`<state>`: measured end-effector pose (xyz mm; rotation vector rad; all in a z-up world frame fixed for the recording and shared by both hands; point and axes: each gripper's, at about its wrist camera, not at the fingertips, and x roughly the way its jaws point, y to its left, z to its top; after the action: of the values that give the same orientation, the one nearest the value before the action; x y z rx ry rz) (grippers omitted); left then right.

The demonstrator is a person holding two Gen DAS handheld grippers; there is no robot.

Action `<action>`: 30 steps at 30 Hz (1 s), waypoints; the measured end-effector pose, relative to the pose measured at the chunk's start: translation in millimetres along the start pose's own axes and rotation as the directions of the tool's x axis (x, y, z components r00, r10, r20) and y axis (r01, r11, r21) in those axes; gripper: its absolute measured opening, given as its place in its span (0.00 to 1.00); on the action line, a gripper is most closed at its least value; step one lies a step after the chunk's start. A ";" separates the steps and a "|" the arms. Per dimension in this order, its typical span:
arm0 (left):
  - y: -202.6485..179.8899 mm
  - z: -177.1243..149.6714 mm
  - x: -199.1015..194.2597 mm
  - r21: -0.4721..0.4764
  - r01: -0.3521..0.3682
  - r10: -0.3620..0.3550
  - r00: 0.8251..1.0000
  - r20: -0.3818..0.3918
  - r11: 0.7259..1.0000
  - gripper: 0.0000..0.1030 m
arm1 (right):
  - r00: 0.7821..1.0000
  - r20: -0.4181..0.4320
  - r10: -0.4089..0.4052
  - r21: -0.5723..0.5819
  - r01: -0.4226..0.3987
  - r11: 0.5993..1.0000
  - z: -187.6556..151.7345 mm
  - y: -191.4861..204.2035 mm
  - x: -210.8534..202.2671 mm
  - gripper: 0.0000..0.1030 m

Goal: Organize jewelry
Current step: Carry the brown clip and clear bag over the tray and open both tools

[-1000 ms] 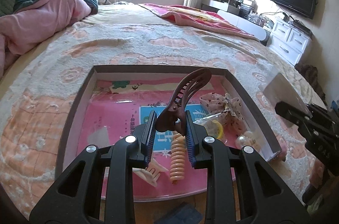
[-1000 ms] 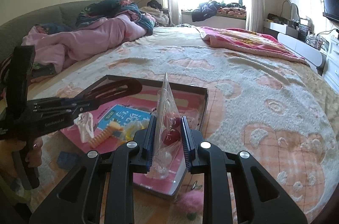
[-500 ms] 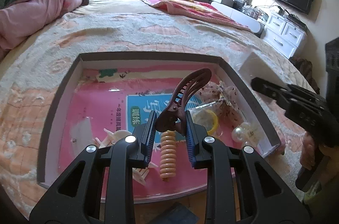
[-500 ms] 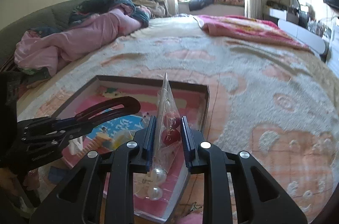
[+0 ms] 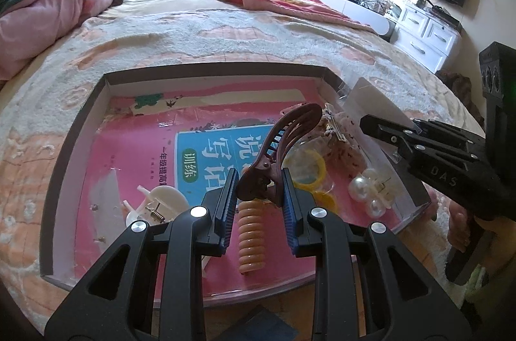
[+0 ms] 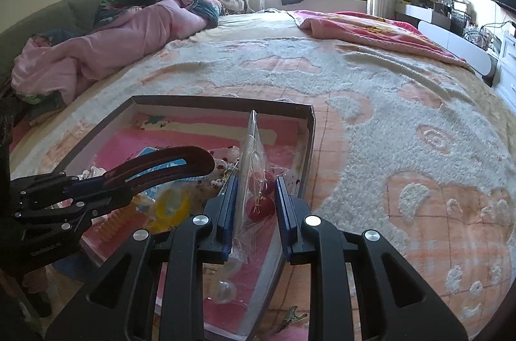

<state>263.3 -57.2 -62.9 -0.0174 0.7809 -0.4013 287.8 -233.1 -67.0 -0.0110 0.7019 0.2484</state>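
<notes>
- Lying on the bed (image 5: 225,28): a shallow dark-rimmed box (image 5: 74,121), its floor lined with a pink sheet carrying a blue printed panel.
- Left tongs (image 5: 259,196): clamped on the hinge end of a brown claw hair clip (image 5: 283,144), which juts up and forward above the box; in the right wrist view the same clip (image 6: 161,167) appears side-on.
- Right tongs (image 6: 256,209): clamped on a clear plastic bag (image 6: 253,167) standing on edge over the box's right wall; red bead-like pieces (image 6: 259,205) show inside, their exact kind hard to make out.
- Loose in the box: an orange spiral hair tie (image 5: 250,238), partly hidden behind the left tongs; a white claw clip (image 5: 161,202), half covered by the tong arm; a pearl-beaded clip (image 5: 371,189); yellow rings in clear wrap (image 5: 309,170); a spotted fabric piece (image 5: 342,144), partly hidden.
- Near edge of the box: cut off by the tong bodies in both views.
- Beside the box on the bed cover: a small metal clip (image 6: 292,313), detail unclear.
</notes>
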 end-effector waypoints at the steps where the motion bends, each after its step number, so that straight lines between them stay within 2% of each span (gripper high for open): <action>1: 0.1 0.0 0.0 -0.001 0.001 -0.001 1.000 0.000 1.000 0.18 | 1.000 -0.005 0.004 0.007 -0.004 1.000 -0.1 -1.1 0.3 0.21; 13: 0.2 -0.9 -0.2 -0.003 -0.002 0.002 1.000 0.000 1.000 0.18 | 0.999 -0.026 0.021 0.042 -0.020 0.999 -4.8 -3.4 -1.9 0.23; 23: 4.1 -1.8 -2.1 -0.028 -0.006 0.006 1.000 -0.006 1.000 0.18 | 1.000 0.008 0.023 0.045 -0.023 0.999 -5.3 -4.6 -16.0 0.38; 26: 5.3 -1.7 -6.1 -0.037 -0.010 0.010 1.000 -0.001 0.999 0.26 | 0.999 0.029 0.024 0.041 -0.025 0.999 -5.4 -5.2 -23.1 0.41; 30: 5.7 -0.3 -12.0 -0.043 -0.018 0.019 1.000 0.010 0.999 0.31 | 0.999 0.049 0.021 0.031 -0.023 0.999 -4.7 -4.0 -30.5 0.44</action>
<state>257.4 -47.6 -55.8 -0.0523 0.7790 -0.3665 263.3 -244.2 -51.4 0.0327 0.6573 0.2578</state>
